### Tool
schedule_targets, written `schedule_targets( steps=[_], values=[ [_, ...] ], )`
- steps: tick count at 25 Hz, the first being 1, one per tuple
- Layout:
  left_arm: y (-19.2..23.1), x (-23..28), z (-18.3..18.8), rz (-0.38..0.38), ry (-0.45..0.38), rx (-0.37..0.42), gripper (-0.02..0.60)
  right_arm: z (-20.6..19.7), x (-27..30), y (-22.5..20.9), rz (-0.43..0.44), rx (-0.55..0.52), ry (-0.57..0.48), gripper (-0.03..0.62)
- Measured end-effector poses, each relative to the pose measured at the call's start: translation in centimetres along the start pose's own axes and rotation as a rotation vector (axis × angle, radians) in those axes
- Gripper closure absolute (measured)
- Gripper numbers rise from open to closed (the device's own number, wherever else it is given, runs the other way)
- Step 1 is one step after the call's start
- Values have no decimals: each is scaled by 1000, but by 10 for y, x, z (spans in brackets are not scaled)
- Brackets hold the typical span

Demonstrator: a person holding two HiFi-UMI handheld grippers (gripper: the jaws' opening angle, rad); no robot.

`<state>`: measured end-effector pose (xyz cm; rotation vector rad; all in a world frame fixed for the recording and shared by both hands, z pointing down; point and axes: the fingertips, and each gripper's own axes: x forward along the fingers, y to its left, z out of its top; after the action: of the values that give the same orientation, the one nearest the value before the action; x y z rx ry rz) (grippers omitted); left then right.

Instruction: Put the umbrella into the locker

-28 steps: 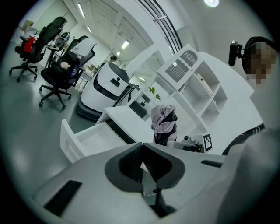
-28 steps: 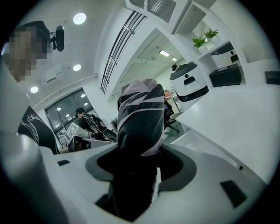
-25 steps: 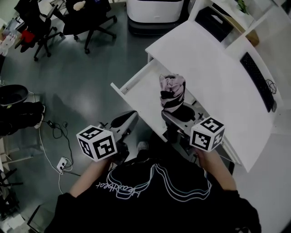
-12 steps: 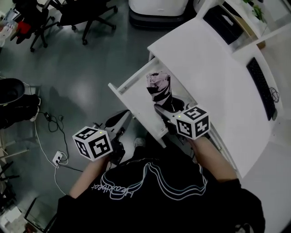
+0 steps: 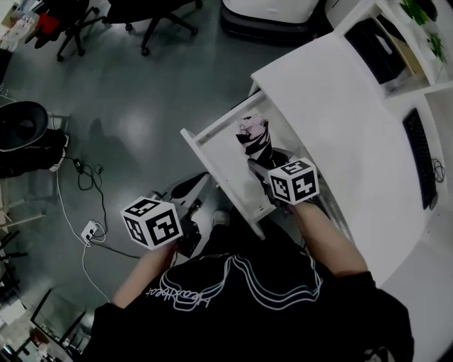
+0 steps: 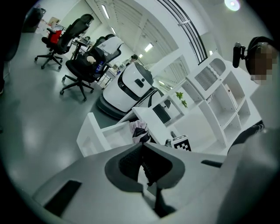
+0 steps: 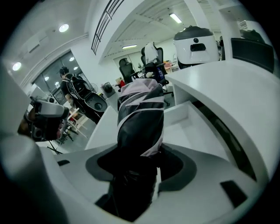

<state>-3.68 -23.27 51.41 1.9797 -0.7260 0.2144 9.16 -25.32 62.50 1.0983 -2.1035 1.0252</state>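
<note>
A folded black and pink umbrella [image 5: 253, 138] stands upright with its lower end down inside the open white drawer [image 5: 212, 166] of the desk. My right gripper [image 5: 263, 165] is shut on its lower part; in the right gripper view the umbrella [image 7: 140, 116] fills the gap between the jaws [image 7: 140, 155]. My left gripper [image 5: 191, 188] hangs over the floor just outside the drawer's front panel, with its jaws together and nothing in them. From the left gripper view [image 6: 142, 151] the umbrella [image 6: 140, 131] and the drawer [image 6: 94, 138] show beyond the jaws.
The white desk [image 5: 340, 106] runs along the right, with a keyboard [image 5: 423, 159] on it. Office chairs [image 5: 141, 14] and a white machine [image 5: 276, 8] stand at the back. A power strip with cables [image 5: 88, 230] and a black bin [image 5: 21, 127] lie left.
My right gripper has sunk with the umbrella, so it sits lower in the drawer. The left gripper has dropped a little beside the drawer front.
</note>
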Motion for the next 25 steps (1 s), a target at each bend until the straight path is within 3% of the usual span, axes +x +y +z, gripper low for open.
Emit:
schedule_targets(
  steps=[13,17,25],
  values=[
    [31,12,-9,45,-9,-72,577,-48,75,-67,-117,-10,180,345],
    [34,11,-10,60,-15,-84,577,-61,92,-86,-156,-58,236,345],
    [44,10,-14,79,-34,-118,577,-65,102,-96,-193,-130,262,341]
  ],
)
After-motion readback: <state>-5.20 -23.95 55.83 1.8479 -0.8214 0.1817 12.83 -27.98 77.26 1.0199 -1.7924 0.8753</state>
